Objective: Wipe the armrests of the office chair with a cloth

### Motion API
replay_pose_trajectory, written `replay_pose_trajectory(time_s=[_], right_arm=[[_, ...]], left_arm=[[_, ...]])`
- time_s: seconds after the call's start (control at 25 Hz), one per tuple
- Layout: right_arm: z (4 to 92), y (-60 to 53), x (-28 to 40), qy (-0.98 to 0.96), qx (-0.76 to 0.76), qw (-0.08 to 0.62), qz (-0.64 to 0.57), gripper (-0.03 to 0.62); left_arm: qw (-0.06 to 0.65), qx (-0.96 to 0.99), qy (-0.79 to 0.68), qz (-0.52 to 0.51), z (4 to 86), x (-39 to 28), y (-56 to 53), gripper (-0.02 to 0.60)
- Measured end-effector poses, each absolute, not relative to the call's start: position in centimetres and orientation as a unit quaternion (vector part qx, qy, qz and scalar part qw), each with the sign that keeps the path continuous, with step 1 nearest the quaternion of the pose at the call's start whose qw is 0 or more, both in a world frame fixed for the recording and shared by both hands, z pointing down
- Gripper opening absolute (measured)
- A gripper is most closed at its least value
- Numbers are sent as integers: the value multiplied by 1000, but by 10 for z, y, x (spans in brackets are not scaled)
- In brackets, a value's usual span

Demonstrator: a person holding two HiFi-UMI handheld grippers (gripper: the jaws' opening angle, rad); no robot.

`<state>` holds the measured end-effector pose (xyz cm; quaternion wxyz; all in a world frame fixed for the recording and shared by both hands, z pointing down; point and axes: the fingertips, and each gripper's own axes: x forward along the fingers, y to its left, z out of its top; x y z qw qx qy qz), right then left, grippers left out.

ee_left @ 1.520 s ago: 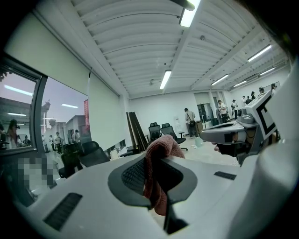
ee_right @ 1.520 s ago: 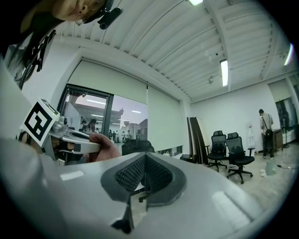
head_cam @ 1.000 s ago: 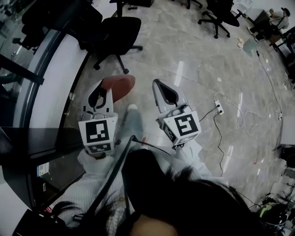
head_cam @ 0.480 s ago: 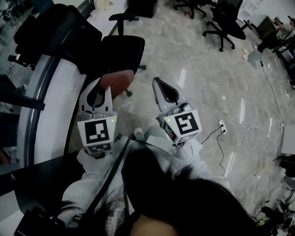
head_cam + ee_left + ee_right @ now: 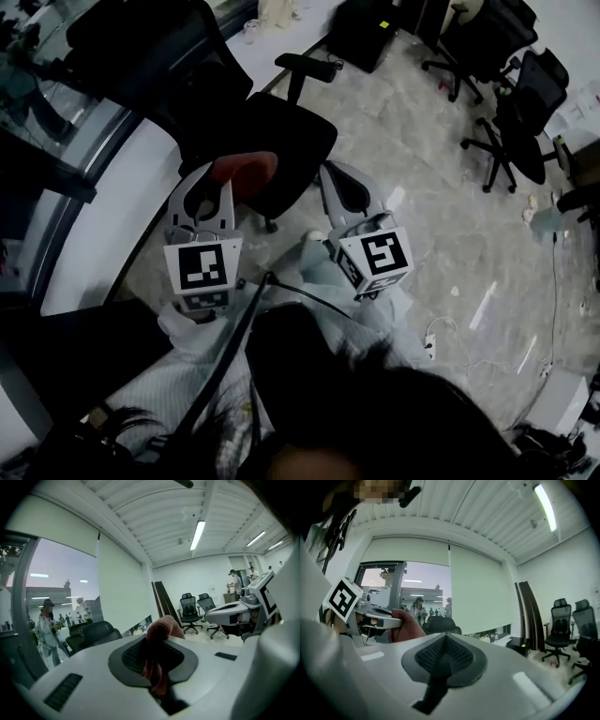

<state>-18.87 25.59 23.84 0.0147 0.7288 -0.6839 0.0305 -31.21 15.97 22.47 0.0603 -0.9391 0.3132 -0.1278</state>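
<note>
While the red cloth (image 5: 246, 169) was clamped in the left gripper (image 5: 206, 195), the office chair (image 5: 281, 141) was found just beyond it, on the far side.
One armrest (image 5: 309, 64) was seen past the seat, far and to the right of the cloth, its long axis laid roughly left to right; the other armrest could not be made out; the right gripper (image 5: 345, 192) was held beside the left, jaws pressed together on nothing; a reach across the seat by the cloth-bearing gripper was judged to be needed.
</note>
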Motion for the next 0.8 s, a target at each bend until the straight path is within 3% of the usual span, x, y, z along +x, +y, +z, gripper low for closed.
replay_pose_trajectory(time_s=[0.32, 0.8], right_arm=[[226, 142, -112, -815, 576, 44, 35, 2], [292, 69, -151, -885, 452, 61, 92, 2]], left_arm=[[9, -872, 466, -147, 223, -248, 98, 29], [-135, -791, 533, -269, 349, -300, 92, 29]])
